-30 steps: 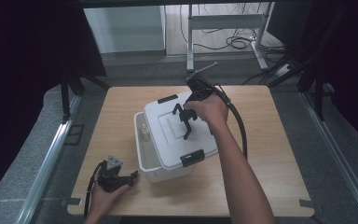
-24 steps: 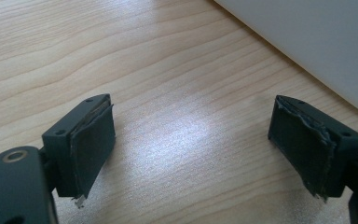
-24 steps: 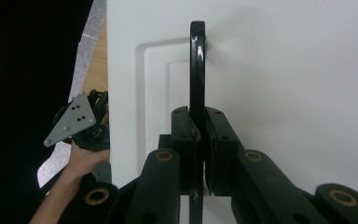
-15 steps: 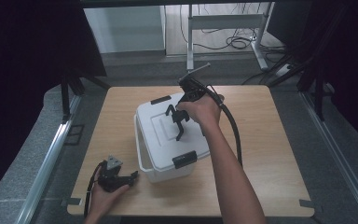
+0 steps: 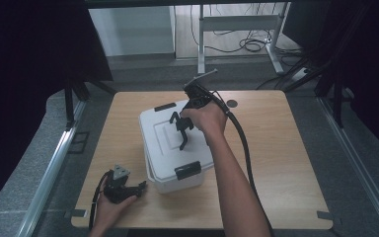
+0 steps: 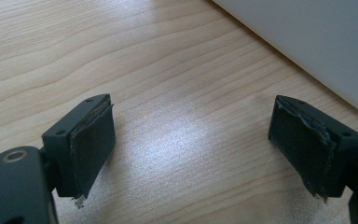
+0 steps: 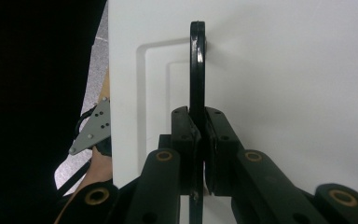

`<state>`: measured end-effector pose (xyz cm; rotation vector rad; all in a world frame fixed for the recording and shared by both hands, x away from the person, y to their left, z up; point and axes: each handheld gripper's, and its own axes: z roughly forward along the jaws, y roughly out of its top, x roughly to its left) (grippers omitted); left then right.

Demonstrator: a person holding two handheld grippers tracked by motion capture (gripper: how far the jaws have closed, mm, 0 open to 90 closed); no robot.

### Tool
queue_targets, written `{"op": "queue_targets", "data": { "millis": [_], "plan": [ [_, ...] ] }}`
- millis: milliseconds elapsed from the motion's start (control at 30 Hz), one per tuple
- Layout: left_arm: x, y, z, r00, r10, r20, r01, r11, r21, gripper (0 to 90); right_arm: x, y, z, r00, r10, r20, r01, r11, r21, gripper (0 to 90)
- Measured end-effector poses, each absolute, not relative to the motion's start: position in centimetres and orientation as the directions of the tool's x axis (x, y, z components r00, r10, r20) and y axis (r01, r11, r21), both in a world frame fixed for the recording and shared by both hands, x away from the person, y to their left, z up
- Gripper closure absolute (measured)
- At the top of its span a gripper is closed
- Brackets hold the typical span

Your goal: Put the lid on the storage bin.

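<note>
A white plastic box [image 5: 165, 163] with black latches stands on the wooden table [image 5: 276, 163], its white lid [image 5: 160, 133] lying flat on top. My right gripper [image 5: 181, 129] is shut on the lid's black handle [image 7: 196, 65], which stands upright between the pads above the lid [image 7: 279, 79]. My left gripper [image 5: 139, 186] rests on the table at the box's front left corner, held in a hand. Its jaws stand wide open over bare wood [image 6: 186, 140], with the box's white wall [image 6: 317, 42] just beyond them.
Black curtains hang at the left and right sides. A desk frame and loose cables [image 5: 246, 44] lie on the floor behind the table. A thick black cable [image 5: 244, 148] trails from my right gripper across the table's right half.
The lid was tilted up off the box a second ago. My right gripper has moved left and down with the handle, and the lid now lies flat on the box. The left gripper stayed still.
</note>
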<state>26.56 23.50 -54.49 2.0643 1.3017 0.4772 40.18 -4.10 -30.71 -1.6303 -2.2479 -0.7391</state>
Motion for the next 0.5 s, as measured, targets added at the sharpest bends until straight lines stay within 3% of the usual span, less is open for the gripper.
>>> {"op": "queue_targets", "data": {
  "millis": [500],
  "plan": [
    [26.6,23.5,-54.5,0.445,0.895,-0.033,0.661,-0.304,0.686,14.1,40.7,-2.3,-32.0,-0.296,0.807,0.510,0.953,0.212,0.217,83.8]
  ]
}}
